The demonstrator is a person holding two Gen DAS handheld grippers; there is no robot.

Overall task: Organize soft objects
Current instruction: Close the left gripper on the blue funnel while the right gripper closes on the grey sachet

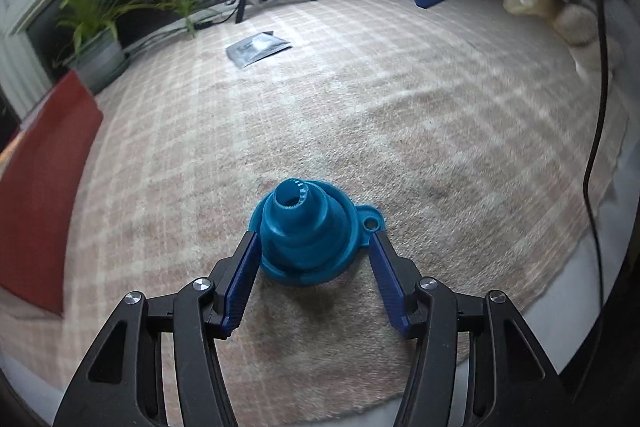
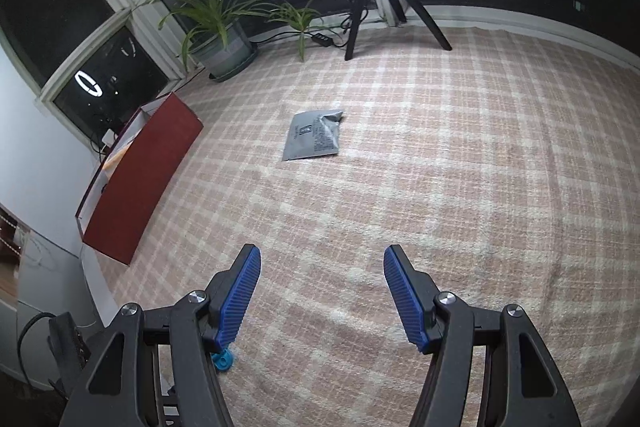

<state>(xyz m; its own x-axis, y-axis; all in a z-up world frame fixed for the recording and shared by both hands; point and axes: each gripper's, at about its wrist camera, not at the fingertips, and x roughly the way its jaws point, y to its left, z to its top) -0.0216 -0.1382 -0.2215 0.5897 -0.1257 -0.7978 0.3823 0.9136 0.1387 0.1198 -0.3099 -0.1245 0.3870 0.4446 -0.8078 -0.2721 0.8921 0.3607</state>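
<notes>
Plaid blanket [image 2: 440, 167] spans the floor — red box [image 2: 140, 183] at its edge, potted plant [image 2: 224, 39] beyond.

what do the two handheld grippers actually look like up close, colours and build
Both match: the left gripper and right gripper have black linkage arms with triangular cutouts, silver pivot screws, and blue ribbed finger pads. A black cable trails past the right one. No markings are legible.

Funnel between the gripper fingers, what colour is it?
Teal blue. The funnel shows best in the left wrist view.
</notes>
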